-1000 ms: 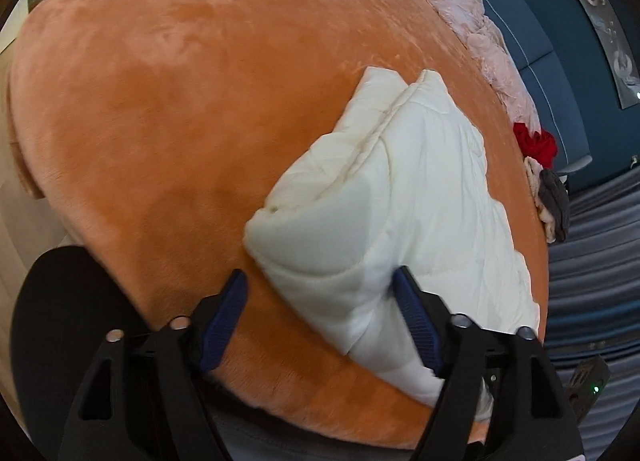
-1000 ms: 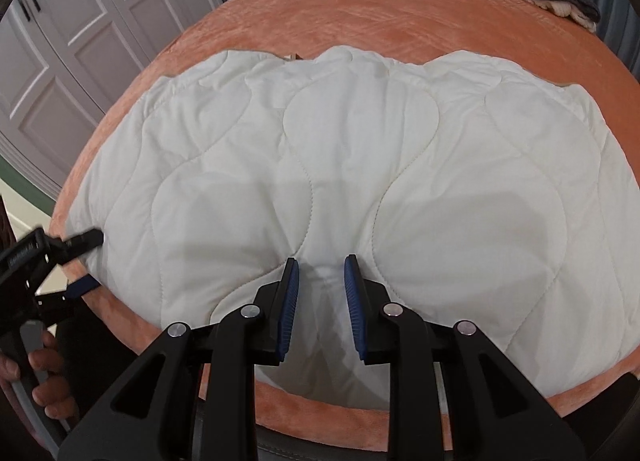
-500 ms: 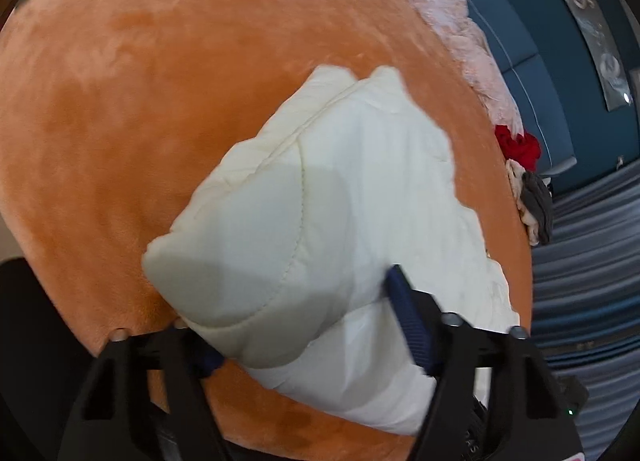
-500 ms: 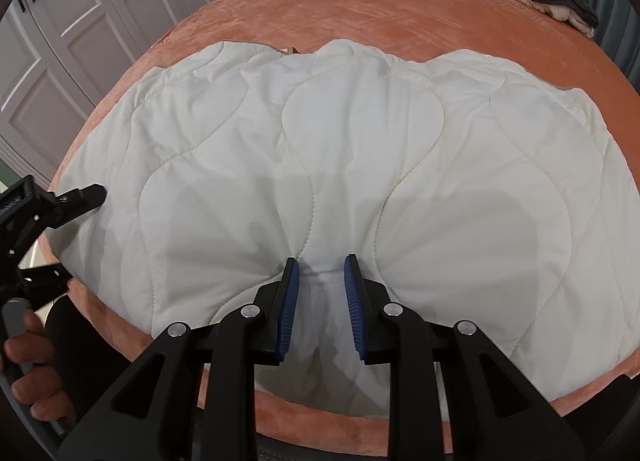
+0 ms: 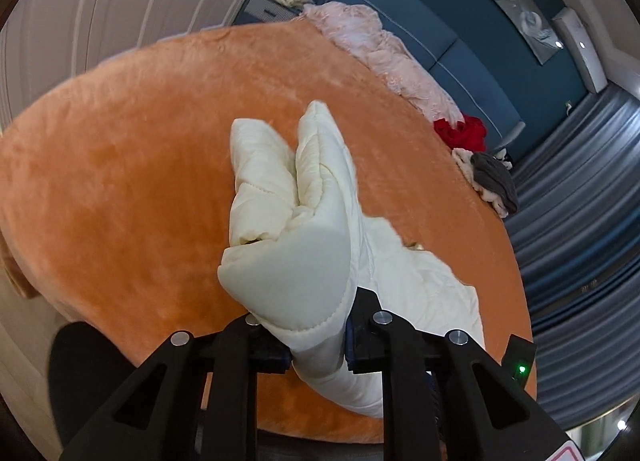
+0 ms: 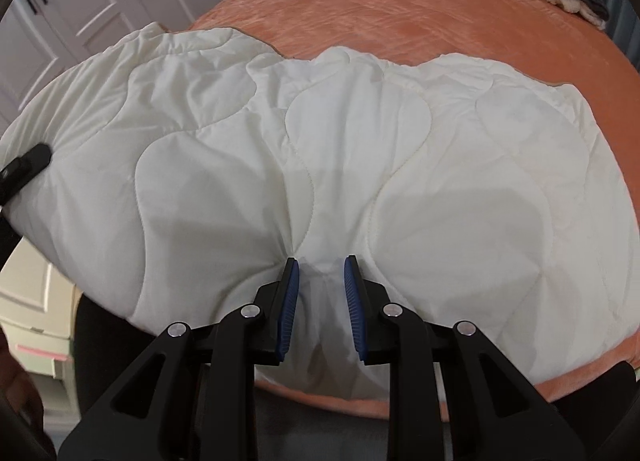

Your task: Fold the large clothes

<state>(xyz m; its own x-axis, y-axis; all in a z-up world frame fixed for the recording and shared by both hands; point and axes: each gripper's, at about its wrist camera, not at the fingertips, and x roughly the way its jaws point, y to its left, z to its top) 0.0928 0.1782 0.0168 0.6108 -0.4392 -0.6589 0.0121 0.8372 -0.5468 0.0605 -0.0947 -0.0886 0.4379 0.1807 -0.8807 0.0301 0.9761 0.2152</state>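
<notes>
Scene: a white quilt (image 6: 360, 165) is lying spread on an orange bed (image 5: 132, 165), and a person is working it with two hand-held grippers.
Change: a second ago the left hand-held gripper (image 5: 316, 345) was standing wide open around the quilt's near-left corner; now its jaws are pinching that corner, and the corner is rising off the bed as a thick, doubled-over bundle.
Meaning: judging from this, both near corners are now being held, so the person is probably getting ready to carry the near edge over toward the far edge for a fold.
Left hand-held gripper: closed tight on the quilt corner, with padded fabric bulging up and forward from between the jaws.
Right hand-held gripper (image 6: 320, 301): jaws are sitting narrowly apart with a tuck of the quilt's near edge bunched between the blue pads (image 6: 289, 309); it appears to be gripping, and it is unchanged from a second ago.
Quilt position: covering the near half of the bed, its near edge hanging slightly over the bed's front edge, its far edge reaching about mid-bed.
Other clothes: a pink heap (image 5: 384, 57), a red garment (image 5: 460, 133) and a grey one (image 5: 494, 177) are lying along the bed's far side, well apart from the quilt.
</notes>
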